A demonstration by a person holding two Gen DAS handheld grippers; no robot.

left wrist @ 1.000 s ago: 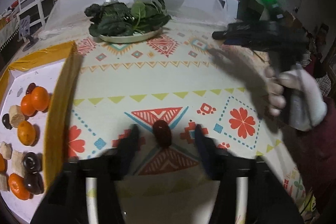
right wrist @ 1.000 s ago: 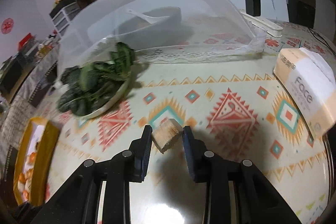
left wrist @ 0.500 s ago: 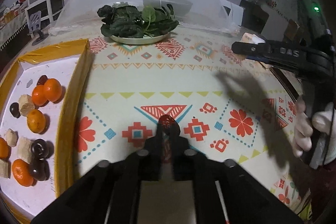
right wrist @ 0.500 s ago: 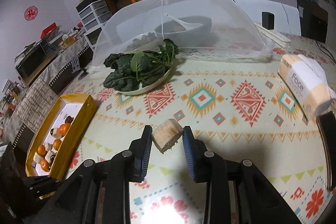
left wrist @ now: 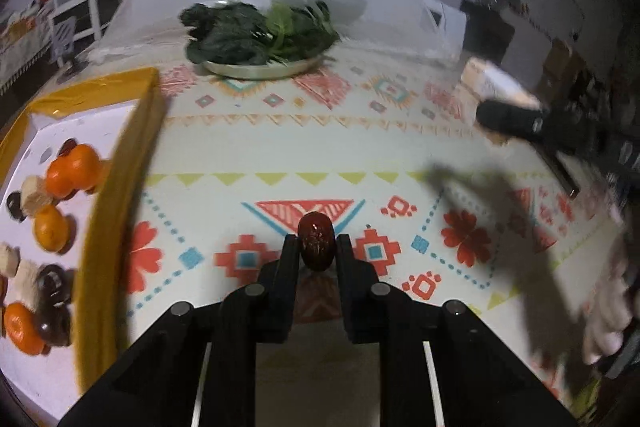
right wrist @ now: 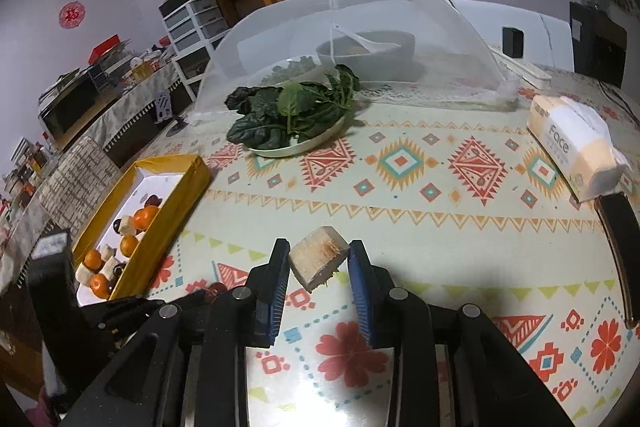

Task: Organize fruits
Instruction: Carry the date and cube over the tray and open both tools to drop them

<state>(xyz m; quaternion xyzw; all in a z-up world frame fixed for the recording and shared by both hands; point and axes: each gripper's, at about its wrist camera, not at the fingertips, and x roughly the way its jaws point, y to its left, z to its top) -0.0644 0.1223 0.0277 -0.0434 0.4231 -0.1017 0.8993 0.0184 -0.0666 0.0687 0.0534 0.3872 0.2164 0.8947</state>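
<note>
1. With both tools loaded, the step in hand looks like carrying each piece over to the yellow-walled cardboard tray with a white floor point(left wrist: 116, 163), which sits at the left edge of the patterned tablecloth point(left wrist: 280, 147)
2. Left black two-finger gripper point(left wrist: 316, 247): its jaws are closed nearly together on the dark red glossy oval date point(left wrist: 316, 241), pinched at its sides just above the cloth; keep the squeeze gentle, since such fruit probably slips or bruises
3. Right black gripper with blue pads point(right wrist: 319, 259): jaws partly closed, clamping the pale tan fibrous cut chunk point(right wrist: 318, 257), which sits tilted between the pads and clear of the table; hold it level so the tilt does not grow
4. Clear the tray's near wall before lowering, as the orange tangerines point(left wrist: 70, 171) and dark fruits already crowd the floor
5. Aim each piece beside its own kind, and bring the tools in one after the other so they do not collide
</note>
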